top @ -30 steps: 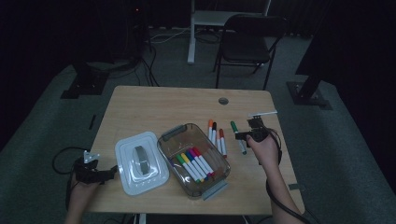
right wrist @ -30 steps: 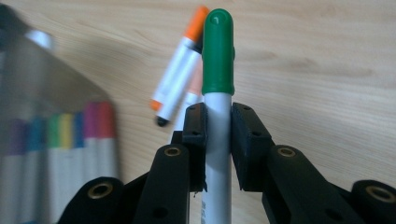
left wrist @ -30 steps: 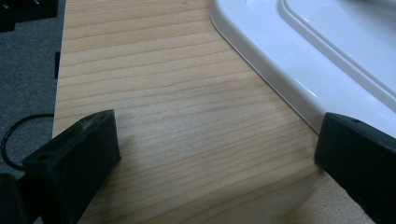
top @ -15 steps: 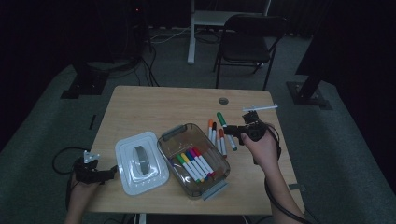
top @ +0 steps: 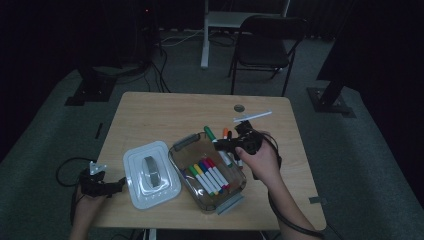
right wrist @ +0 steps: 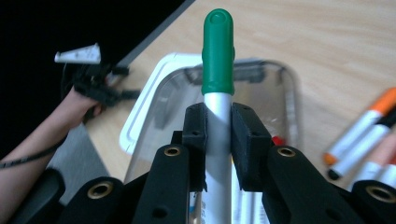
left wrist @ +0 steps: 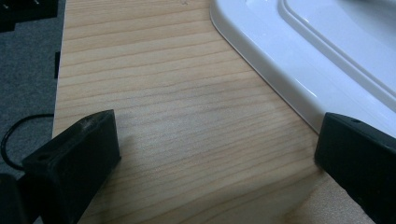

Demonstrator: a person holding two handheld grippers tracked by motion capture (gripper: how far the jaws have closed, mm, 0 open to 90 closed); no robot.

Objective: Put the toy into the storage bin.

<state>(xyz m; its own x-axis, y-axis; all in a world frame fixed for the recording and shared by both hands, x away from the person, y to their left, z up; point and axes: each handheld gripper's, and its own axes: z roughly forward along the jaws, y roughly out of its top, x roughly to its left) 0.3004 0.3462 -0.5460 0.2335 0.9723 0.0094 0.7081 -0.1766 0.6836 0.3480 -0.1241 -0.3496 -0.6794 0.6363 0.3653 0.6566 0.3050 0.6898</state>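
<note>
The right gripper clamps a smooth silver marker with a rounded green cap; the left gripper stands wide over grained wooden table.

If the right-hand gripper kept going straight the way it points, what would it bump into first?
Probably the clear plastic box of markers: the right gripper, shut on a green-capped marker, aims over it toward the white lid. Depth is hard to judge.

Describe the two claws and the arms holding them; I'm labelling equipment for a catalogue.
Both are black. The left claw has blocky matte fingers, a grey three-cornered plate on top and a trailing black cable. The right claw has fingers with brass-ringed holes. Forearms are bare, without sleeves.
</note>
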